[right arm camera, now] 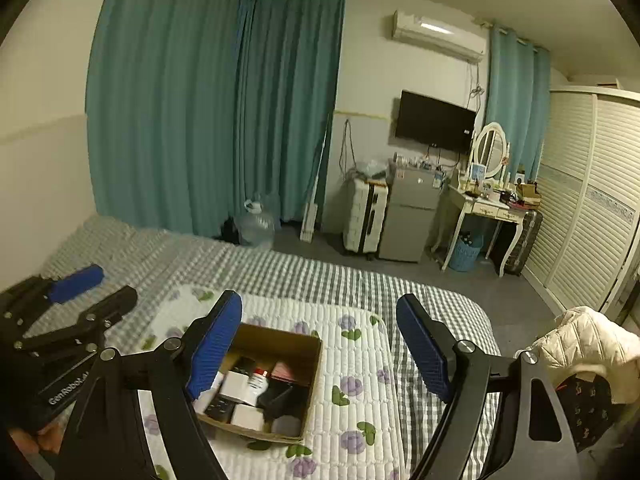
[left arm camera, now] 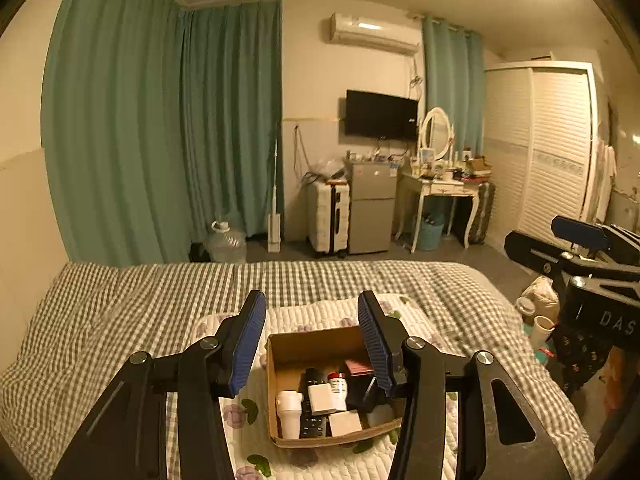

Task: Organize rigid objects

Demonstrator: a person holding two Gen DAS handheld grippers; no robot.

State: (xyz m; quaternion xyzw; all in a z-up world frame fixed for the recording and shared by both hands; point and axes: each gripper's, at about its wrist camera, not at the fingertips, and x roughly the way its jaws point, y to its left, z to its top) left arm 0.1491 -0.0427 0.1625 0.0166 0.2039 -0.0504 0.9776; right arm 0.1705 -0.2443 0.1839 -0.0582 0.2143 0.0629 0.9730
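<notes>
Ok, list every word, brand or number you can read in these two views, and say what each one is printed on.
"DAS", cut off by the frame edge: on the black body of the right gripper, seen from the left wrist view.
"GenRobot", with further characters unclear: on the body of the left gripper, seen from the right wrist view.
Label on the red-capped bottle in the cardboard box: too small to read.

In the left wrist view, the right finger (left arm camera: 376,344) of the left gripper (left arm camera: 312,344) covers the right end of the cardboard box (left arm camera: 316,342), and the contents beneath it cannot be identified. In the right wrist view, the left finger (right arm camera: 212,344) of the right gripper (right arm camera: 320,348) hides the near-left corner of the box (right arm camera: 280,340), and the items there are smeared by blur; the label on the red-capped bottle (right arm camera: 258,380) is too small to read. The small items on the dressing table (right arm camera: 486,208) cannot be resolved, and the left gripper (right arm camera: 60,320) is cut off by the left edge.
</notes>
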